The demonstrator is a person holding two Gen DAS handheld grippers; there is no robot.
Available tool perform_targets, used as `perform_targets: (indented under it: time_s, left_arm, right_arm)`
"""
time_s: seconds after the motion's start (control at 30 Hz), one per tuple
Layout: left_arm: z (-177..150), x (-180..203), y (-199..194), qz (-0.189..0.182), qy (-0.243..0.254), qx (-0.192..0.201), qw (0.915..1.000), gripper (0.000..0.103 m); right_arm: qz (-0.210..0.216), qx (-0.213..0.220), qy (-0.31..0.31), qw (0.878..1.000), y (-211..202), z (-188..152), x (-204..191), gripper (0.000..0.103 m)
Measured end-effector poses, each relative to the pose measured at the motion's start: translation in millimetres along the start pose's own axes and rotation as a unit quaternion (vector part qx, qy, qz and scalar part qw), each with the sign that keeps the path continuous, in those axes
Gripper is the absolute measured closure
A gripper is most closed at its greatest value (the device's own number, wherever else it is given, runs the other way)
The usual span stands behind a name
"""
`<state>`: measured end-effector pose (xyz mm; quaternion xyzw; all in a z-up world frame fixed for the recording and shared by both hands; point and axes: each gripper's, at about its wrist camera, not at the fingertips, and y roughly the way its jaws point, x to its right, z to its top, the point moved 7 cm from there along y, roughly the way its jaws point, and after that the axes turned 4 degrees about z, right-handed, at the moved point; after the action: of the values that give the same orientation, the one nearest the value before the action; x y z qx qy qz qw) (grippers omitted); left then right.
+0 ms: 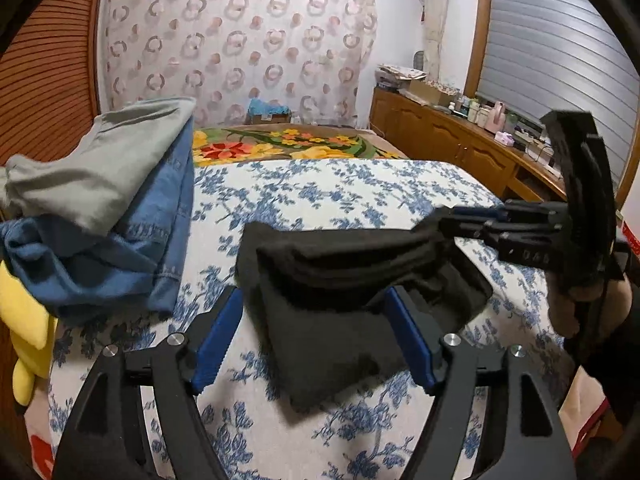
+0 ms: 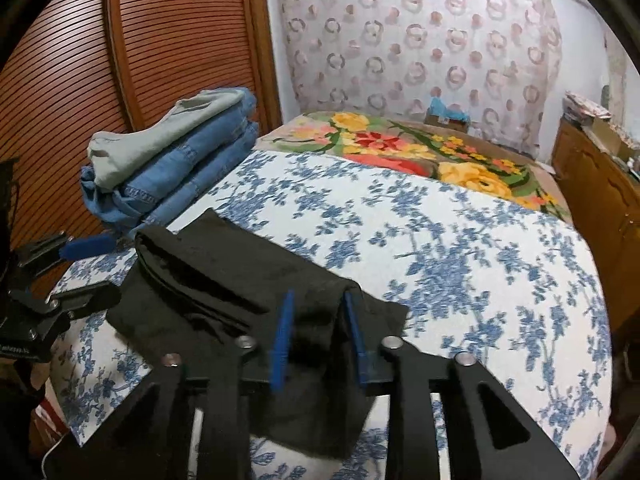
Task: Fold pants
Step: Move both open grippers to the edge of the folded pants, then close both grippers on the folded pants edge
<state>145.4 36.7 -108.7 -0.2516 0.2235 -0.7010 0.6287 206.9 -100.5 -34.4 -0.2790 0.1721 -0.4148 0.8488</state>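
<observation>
— Where do the black pants (image 1: 344, 292) sit right now?

— On the bed (image 2: 460, 264), near its front edge, already folded into a compact thick bundle. A stack of folded jeans (image 2: 180, 172) with a grey garment (image 2: 168, 136) on top lies further back toward the wooden door, apart from the bundle.

— And the long axis?

— It runs across the bed from side to side, roughly from one hand to the other. The left hand-held gripper (image 1: 316, 340) faces the bundle's long flank; the right hand-held gripper (image 2: 320, 340) meets it end-on, at the right-hand end.

— What are the two doing?

— The right one is closed on that end — its blue pads (image 2: 282, 344) press black cloth between them, and from the left wrist view its fingers visibly pinch the folded layers. The left one stands spread wide, a pad on each side of the bundle's near corner, gripping nothing. In the left view the cloth lies in front of and between those fingers.

— So which is nearer the work?

— Both are right at it, but only the right has hold. My guess is the next move — a last fold or a carry to the stack — needs the left to close on the opposite end, which lies ahead of it and to its left.
</observation>
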Motion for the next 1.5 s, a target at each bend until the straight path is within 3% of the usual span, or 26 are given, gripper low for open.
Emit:
perform_targets:
  time_s: [0.23, 0.47, 0.83, 1.07, 1.1, 1.17, 1.2, 1.3, 1.5]
  left_arm:
    - [-17.1, -1.8, -2.1, 0.003, 0.003, -0.016, 0.9999, 0.031]
    - [-31.3, 9.3, -0.2, -0.022, 0.009, -0.035, 0.9991, 0.062]
    - [-42.7, 6.2, 11.0, -0.004, 0.013, -0.057, 0.9983, 0.065]
    - [-47.3, 5.2, 17.9, 0.005, 0.014, -0.071, 0.9974, 0.065]
    - [-47.1, 5.2, 17.3, 0.003, 0.014, -0.07, 0.9974, 0.065]
    - [-46.5, 6.9, 16.0, -0.005, 0.017, -0.068, 0.9975, 0.079]
    - [-45.5, 7.2, 14.5, -0.004, 0.019, -0.064, 0.9978, 0.085]
    - [-42.3, 6.6, 8.3, -0.009, 0.019, -0.051, 0.9985, 0.09]
    - [-48.6, 6.2, -14.7, -0.016, 0.018, -0.029, 0.9993, 0.091]
  right_arm:
    - [-0.001, -0.007, 0.003, 1.0, -19.9, -16.4, 7.7, 0.064]
    - [0.021, -0.037, 0.012, 0.999, -29.5, -47.1, 8.5, 0.064]
    - [0.033, -0.068, 0.027, 0.997, -17.8, -63.4, 9.0, 0.065]
    - [0.028, -0.064, 0.021, 0.997, -16.1, -62.5, 7.9, 0.065]
    - [0.025, -0.063, 0.016, 0.998, -16.1, -62.6, 7.2, 0.068]
    - [0.023, -0.062, 0.011, 0.998, -16.7, -63.6, 5.3, 0.072]
    - [0.024, -0.061, 0.011, 0.998, -17.2, -64.0, 4.0, 0.08]
    - [0.032, -0.059, 0.009, 0.998, -17.4, -64.6, 2.4, 0.091]
    - [0.045, -0.045, 0.008, 0.998, -43.5, -68.9, 0.3, 0.094]
